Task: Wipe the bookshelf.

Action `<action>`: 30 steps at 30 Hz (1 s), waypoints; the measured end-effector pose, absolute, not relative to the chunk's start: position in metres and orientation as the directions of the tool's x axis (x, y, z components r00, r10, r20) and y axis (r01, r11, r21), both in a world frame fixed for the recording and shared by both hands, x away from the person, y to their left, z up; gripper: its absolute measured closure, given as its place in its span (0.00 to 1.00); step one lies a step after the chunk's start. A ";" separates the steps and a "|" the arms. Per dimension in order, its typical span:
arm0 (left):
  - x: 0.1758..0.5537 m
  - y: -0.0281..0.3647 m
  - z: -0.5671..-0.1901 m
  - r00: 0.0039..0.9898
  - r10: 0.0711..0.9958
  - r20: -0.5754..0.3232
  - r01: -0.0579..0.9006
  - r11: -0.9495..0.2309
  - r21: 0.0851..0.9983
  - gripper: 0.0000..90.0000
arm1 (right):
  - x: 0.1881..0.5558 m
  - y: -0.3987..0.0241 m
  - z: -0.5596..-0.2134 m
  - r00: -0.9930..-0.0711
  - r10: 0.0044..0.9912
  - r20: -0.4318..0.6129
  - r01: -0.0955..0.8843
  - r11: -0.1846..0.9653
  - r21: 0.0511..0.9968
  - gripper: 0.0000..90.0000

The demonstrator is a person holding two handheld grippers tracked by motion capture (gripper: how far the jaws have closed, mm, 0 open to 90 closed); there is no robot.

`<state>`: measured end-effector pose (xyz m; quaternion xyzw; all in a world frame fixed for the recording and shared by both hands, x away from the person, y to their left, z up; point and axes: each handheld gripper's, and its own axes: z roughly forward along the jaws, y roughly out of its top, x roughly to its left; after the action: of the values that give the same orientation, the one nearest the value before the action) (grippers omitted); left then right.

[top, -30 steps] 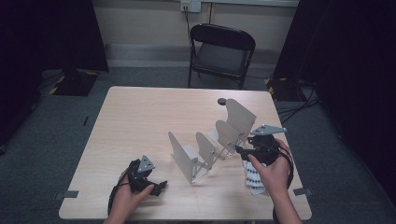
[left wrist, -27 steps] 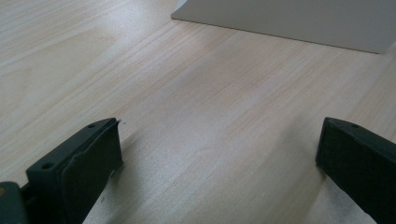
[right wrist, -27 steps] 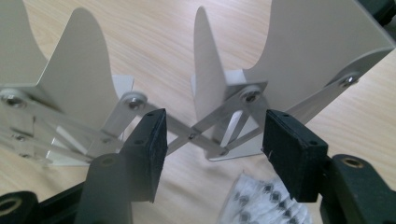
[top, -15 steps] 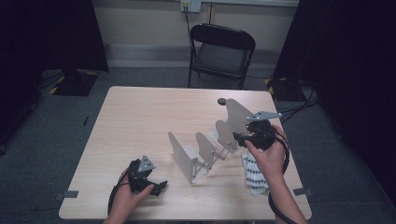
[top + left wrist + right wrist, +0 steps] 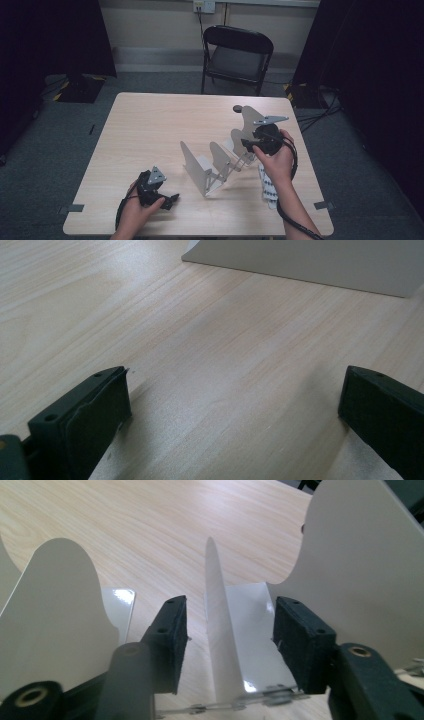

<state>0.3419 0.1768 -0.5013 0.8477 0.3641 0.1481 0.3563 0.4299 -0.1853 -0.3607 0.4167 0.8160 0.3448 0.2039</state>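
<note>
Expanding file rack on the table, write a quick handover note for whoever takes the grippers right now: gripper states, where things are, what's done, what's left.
Left gripper: open, nothing between its jaws, resting low on the table near the front edge, short of the rack's nearest plate.
Right gripper: jaws astride one thin divider plate of the file rack; they have just been closing, but the pads are not yet on it.
Rack: stretched out diagonally across the table's right half, plates upright.
Striped item: lies flat by the right forearm, untouched.
Done: right gripper lined up on the plate.
Left: probably close on the plate, then move the rack.
</note>
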 end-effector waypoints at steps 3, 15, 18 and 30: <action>0.342 0.177 -0.501 0.691 0.723 -0.009 0.512 -0.481 0.712 0.00 | 0.433 -0.183 -0.363 -0.580 0.813 -0.051 0.542 0.432 0.721 0.60; 0.342 0.177 -0.501 0.690 0.724 -0.011 0.513 -0.478 0.713 0.00 | 0.439 -0.172 -0.376 -0.600 0.795 -0.085 0.543 0.484 0.686 0.89; 0.342 0.176 -0.501 0.690 0.724 -0.010 0.513 -0.478 0.713 0.00 | 0.440 -0.173 -0.376 -0.588 0.805 -0.083 0.551 0.473 0.688 0.94; 0.342 0.176 -0.501 0.689 0.725 -0.011 0.513 -0.477 0.713 0.00 | 0.439 -0.180 -0.373 -0.568 0.823 -0.001 0.591 0.408 0.696 1.00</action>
<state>0.3418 0.1764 -0.5014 0.8467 0.3655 0.1479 0.3574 0.4387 -0.1804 -0.3729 0.4306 0.8208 0.3322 0.1748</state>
